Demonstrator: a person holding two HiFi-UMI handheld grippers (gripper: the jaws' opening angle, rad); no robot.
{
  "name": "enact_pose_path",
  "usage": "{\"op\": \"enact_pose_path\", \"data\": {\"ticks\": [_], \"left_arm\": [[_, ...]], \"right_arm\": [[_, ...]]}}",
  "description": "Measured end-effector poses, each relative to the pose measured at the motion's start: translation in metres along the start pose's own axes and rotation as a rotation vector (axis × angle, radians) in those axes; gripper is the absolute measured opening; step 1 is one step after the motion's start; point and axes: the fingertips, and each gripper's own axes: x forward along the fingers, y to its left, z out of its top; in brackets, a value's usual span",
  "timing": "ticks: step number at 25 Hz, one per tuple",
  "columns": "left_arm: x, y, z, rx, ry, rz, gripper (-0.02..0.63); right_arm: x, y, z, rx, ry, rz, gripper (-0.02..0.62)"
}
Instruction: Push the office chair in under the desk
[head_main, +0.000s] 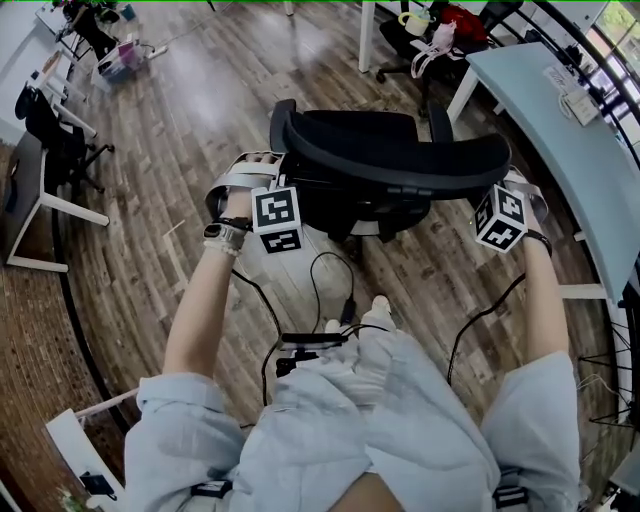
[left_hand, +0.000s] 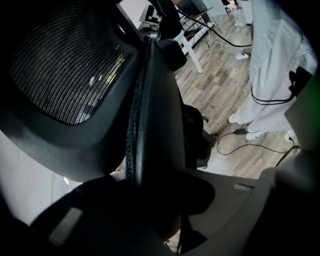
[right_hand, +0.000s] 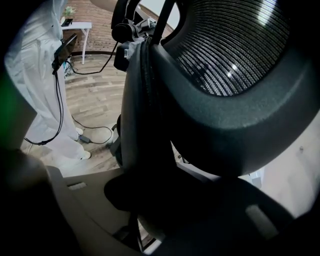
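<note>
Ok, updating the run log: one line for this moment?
left gripper: shut on office chair; right gripper: same; desk: chair not yet under

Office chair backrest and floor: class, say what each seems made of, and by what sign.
The backrest looks like black woven mesh: fine ribbed weave, light glinting through. Its frame is smooth and matt, probably plastic. The floor looks like wood or wood-look laminate: grey-brown planks with grain, seams and sheen.
</note>
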Motion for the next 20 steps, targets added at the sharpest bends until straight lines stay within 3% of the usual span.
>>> {"op": "enact_pose_path", "data": {"ticks": [20], "left_arm": [[-0.013,-0.011,0.066,0.095,-0.113,-0.004,0.092]], "right_arm": [[-0.059,0.046,-0.057,0.123,0.097,-0.041,0.16]]}}
